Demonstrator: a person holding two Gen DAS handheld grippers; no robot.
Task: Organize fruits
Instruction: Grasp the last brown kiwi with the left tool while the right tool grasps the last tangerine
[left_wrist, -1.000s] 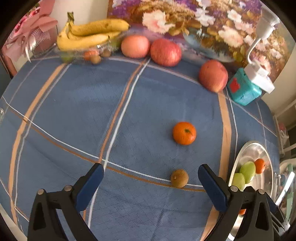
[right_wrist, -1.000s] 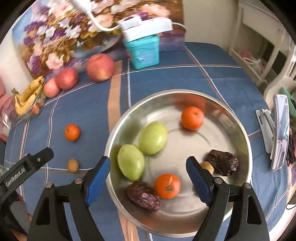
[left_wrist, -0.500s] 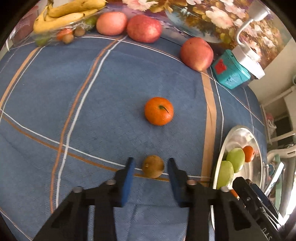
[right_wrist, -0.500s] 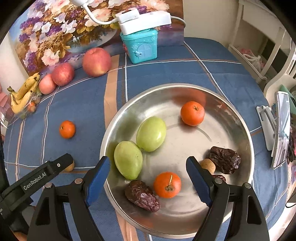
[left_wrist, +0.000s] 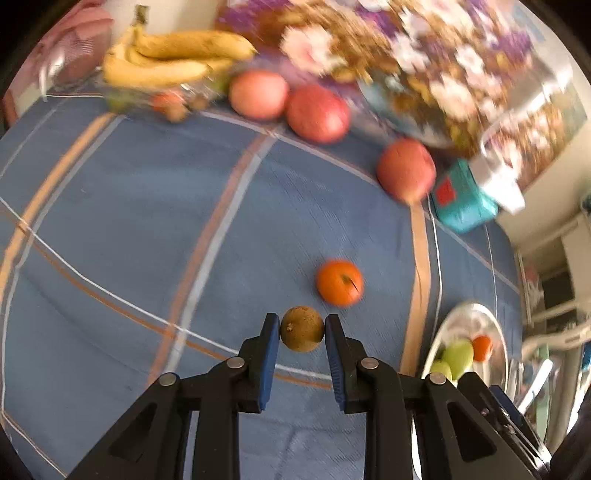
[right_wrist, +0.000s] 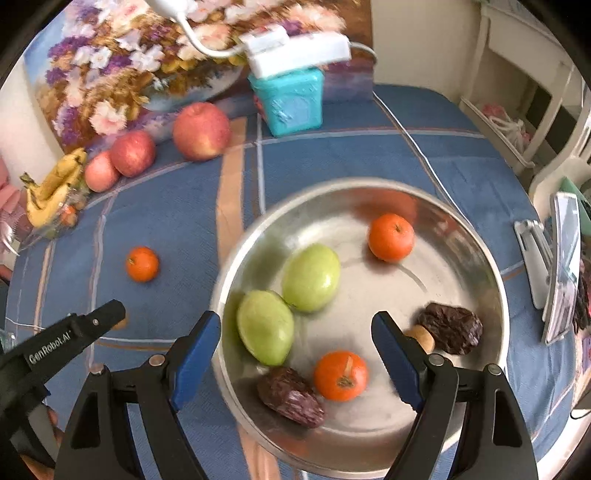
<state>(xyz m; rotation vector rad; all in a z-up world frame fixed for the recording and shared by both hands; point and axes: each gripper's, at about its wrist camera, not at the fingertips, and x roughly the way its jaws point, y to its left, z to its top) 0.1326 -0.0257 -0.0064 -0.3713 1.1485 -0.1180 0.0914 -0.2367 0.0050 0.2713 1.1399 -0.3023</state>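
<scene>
Closed since earlier: left tool (left_wrist: 302, 328) on longan (left_wrist: 302, 329) | label "GenRobot.AI" (right_wrist: 50, 348)

Teal box (right_wrist: 291, 101), floral painting (right_wrist: 122, 62), phone (right_wrist: 563, 258)

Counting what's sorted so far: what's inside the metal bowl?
The metal bowl holds two green fruits, two oranges, two dark wrinkled dates and a small tan fruit partly hidden by the right gripper.
</scene>
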